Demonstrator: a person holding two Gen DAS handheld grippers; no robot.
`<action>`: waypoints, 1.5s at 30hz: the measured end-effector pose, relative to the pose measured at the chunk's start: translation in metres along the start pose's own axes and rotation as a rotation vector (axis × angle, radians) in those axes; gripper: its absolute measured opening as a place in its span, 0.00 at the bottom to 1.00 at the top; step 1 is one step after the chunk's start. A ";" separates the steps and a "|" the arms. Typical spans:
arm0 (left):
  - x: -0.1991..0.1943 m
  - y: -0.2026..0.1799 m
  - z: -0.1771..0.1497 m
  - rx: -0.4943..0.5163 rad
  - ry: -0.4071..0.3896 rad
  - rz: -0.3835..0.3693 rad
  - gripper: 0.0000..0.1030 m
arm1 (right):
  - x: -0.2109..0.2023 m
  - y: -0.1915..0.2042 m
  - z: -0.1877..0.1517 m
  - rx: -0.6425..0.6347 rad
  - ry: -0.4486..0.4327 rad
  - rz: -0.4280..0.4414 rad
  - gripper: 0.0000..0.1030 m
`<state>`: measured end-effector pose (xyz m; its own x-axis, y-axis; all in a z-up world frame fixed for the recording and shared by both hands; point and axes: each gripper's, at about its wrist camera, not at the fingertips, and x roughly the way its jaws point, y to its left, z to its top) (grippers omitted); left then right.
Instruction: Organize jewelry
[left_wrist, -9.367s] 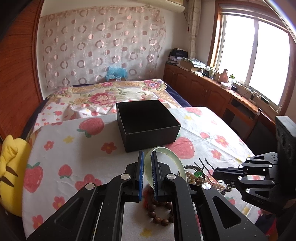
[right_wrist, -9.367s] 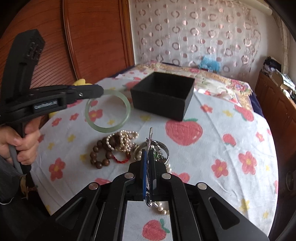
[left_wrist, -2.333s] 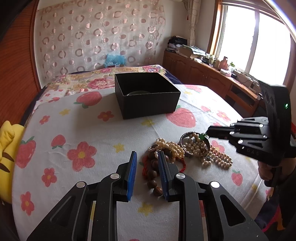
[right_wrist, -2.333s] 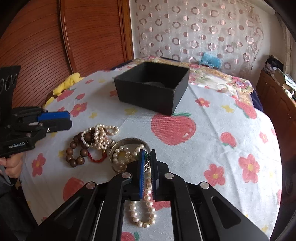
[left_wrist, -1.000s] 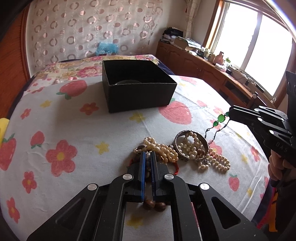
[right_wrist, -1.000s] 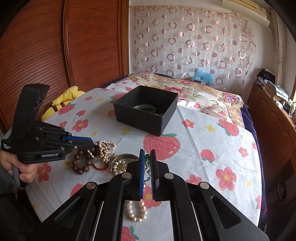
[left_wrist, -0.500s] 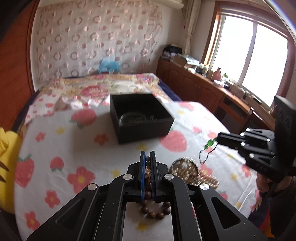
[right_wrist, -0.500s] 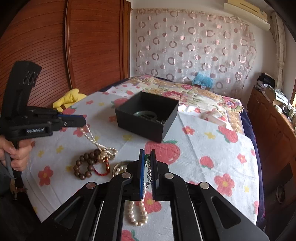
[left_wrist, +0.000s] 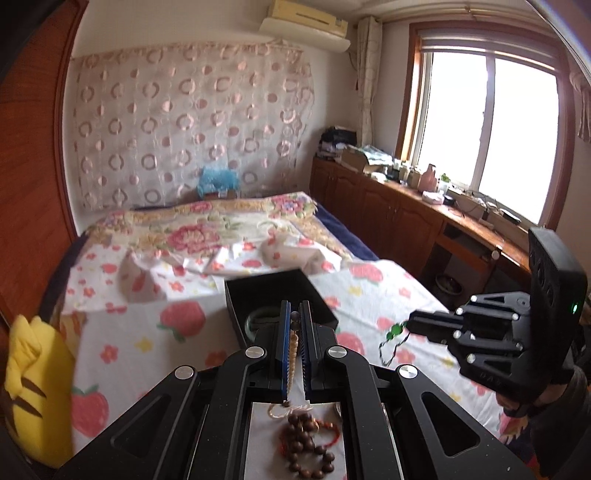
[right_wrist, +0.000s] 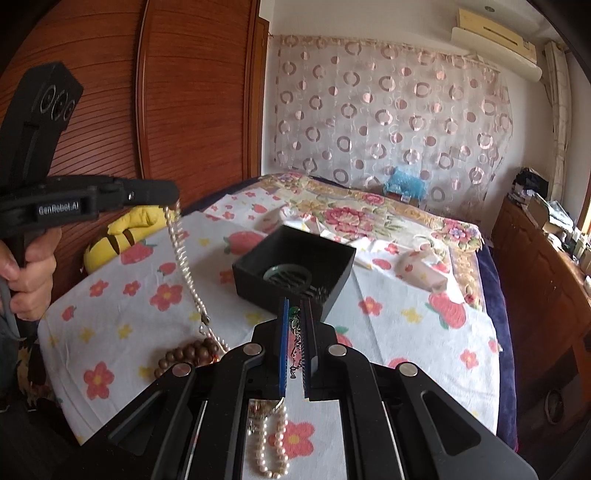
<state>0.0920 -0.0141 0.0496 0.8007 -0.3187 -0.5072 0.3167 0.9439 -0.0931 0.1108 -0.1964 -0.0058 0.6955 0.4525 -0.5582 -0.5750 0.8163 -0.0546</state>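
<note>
Two grippers hang above a bed spread with a strawberry-and-flower cloth (right_wrist: 122, 317). The left gripper (right_wrist: 173, 201) is clenched on one end of a pearl necklace (right_wrist: 184, 266), which runs down slantwise from its tips to the cloth, where the lower end lies beside a bracelet of brown wooden beads (right_wrist: 184, 356). From the left wrist view the same strand (left_wrist: 292, 354) passes between the closed blue pads, and the wooden bracelet (left_wrist: 308, 446) lies on the cloth below with a red cord looped through it.

The right gripper (right_wrist: 294, 321) is clamped on a thin dark chain with a green stone (left_wrist: 397, 328); the chain dangles in a loop from its tips, clear of the cloth. Right under this gripper another string of pearls (right_wrist: 273, 446) rests on the cloth, with what may be a metal bangle partly hidden behind the gripper's frame.

The black box (right_wrist: 332, 258) sits open on the cloth beyond both grippers. Inside it lies a green bangle (right_wrist: 286, 275), flat on the bottom, with something small and dark beside it that is too dim to make out. A yellow plush toy (right_wrist: 114, 236) lies at the bed's left edge.
</note>
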 end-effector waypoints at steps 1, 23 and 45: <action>-0.002 -0.001 0.003 0.003 -0.007 0.002 0.04 | 0.000 0.001 0.003 -0.002 -0.003 0.000 0.07; 0.014 0.003 0.082 0.041 -0.113 0.033 0.04 | 0.048 -0.018 0.071 -0.037 -0.036 0.008 0.07; 0.117 0.039 0.036 -0.019 0.087 0.029 0.04 | 0.170 -0.055 0.068 0.019 0.069 0.043 0.08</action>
<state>0.2162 -0.0180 0.0181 0.7621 -0.2830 -0.5823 0.2836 0.9545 -0.0927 0.2898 -0.1400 -0.0417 0.6384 0.4621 -0.6156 -0.5952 0.8034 -0.0142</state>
